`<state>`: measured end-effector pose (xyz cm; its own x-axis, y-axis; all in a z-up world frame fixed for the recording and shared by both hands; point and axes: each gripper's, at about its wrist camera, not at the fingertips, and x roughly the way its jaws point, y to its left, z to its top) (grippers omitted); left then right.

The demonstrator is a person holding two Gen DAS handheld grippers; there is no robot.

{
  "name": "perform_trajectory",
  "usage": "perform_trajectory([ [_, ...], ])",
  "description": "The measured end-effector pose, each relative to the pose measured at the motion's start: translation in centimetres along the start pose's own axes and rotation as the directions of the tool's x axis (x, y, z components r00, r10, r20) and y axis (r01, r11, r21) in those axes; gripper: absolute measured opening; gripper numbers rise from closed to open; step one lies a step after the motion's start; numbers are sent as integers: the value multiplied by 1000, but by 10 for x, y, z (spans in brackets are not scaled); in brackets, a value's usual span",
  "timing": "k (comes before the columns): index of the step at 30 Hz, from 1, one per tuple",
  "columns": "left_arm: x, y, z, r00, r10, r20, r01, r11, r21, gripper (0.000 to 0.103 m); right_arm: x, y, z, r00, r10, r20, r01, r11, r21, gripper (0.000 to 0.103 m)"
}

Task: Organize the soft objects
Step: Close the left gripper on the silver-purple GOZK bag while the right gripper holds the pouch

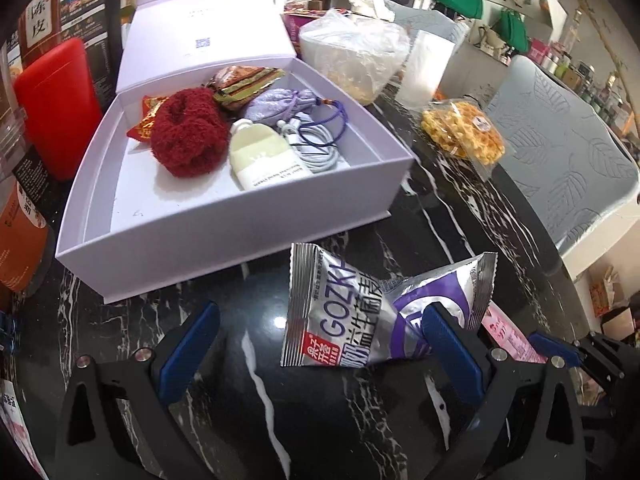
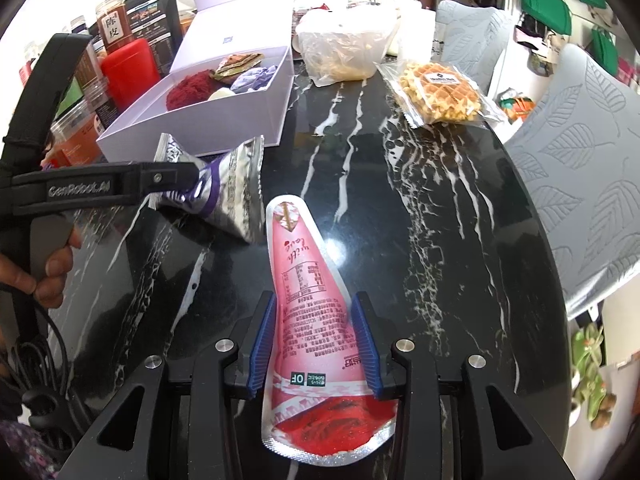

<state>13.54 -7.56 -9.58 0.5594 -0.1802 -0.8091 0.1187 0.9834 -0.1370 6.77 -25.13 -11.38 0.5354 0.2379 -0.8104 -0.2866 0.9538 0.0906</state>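
Black marble-patterned surface [image 2: 420,208] with white veins fills both views, and an open lilac box [image 1: 224,240] sits on it as the main landmark. Inside the box lie a dark red fuzzy bundle [image 1: 186,136], a pale cream pouch [image 1: 262,154], a lilac drawstring pouch [image 1: 276,102], a coiled white cable [image 1: 316,144] and a green-and-brown folded packet [image 1: 244,82]. Just in front of the box lies a silver-and-purple snack packet [image 1: 352,312]. The left gripper [image 1: 320,340] has its jaws spread wide apart; one blue pad touches the packet's purple end, the other stands clear of it, so nothing is clamped. Further from the box, nearer the surface's edge, a long pink pouch [image 2: 308,304] is pinched at its lower part by the right gripper [image 2: 316,340], jaws clenched on both sides of it. Beyond the box stand a clear bag of food [image 2: 344,48] and a wrapped waffle [image 2: 440,92]. Beside the box stands a red container [image 1: 60,108]. A hand [image 2: 48,268] grips the left gripper's handle.
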Motion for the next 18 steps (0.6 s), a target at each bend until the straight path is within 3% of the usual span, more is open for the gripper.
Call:
perform_trajectory([
  [11, -47, -26, 1, 992, -15, 129, -9, 984, 180, 103, -9, -10, -11, 1000, -8, 7, 7, 999, 39, 39],
  [16, -50, -44, 5, 989, -92, 113, 50, 943, 330, 103, -11, -9, -13, 1000, 7, 8, -8, 999, 50, 40],
  [18, -45, -52, 5, 990, -116, 84, 73, 914, 398, 103, -11, -9, -14, 1000, 12, 8, -13, 998, 56, 40],
])
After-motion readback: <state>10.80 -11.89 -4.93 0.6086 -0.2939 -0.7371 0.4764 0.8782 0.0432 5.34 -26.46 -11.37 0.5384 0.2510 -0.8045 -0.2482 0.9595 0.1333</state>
